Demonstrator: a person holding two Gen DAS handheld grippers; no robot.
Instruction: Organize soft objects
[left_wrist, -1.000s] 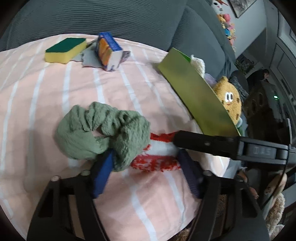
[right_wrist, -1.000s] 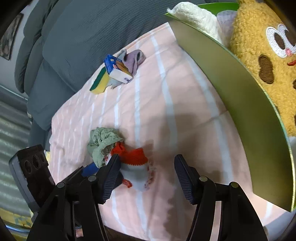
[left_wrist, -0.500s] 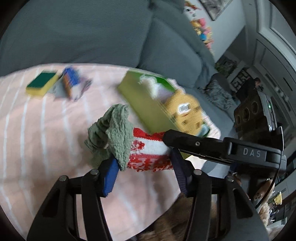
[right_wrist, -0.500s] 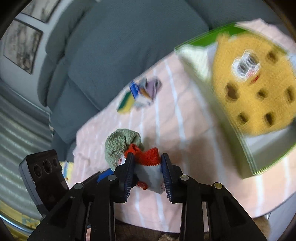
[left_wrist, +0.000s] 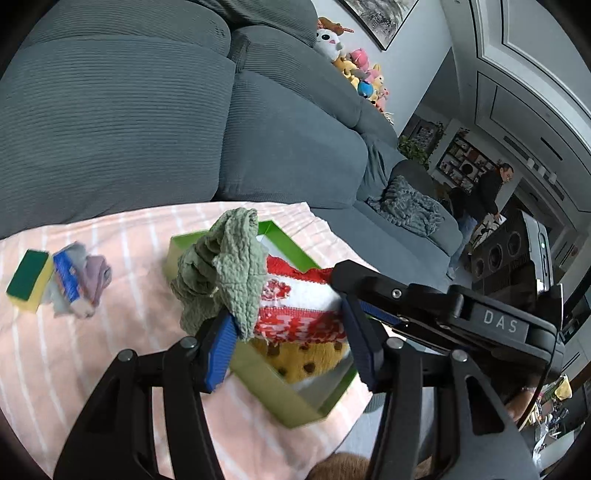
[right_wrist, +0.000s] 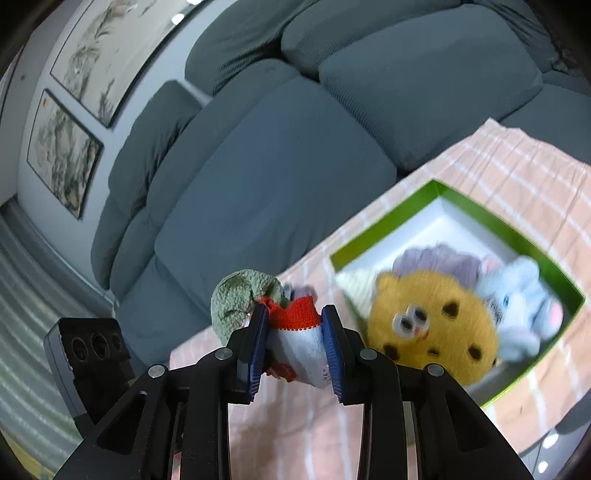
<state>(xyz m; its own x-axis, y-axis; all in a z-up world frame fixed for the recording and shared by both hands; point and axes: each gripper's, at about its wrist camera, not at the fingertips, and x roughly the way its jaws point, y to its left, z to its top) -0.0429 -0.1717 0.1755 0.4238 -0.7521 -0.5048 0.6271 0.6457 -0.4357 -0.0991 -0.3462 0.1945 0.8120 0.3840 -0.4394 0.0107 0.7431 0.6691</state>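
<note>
- Right gripper (right_wrist: 294, 345) jaws have just been closing and now pinch the red-and-white sock (right_wrist: 299, 339); left gripper (left_wrist: 286, 343) jaws, about half open, clamp its other end with the green scrunchie (left_wrist: 221, 273).
- Both hang above the green box (left_wrist: 273, 391), toward 5 o'clock.
- Risk: the scrunchie, caught only by one fold, may slip out.
- The sock's long axis runs 9 to 3.

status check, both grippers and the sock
Right gripper shut on red-and-white knitted sock. Left gripper holds sock with green crinkled scrunchie. Both above green box. Nothing blocking.
</note>
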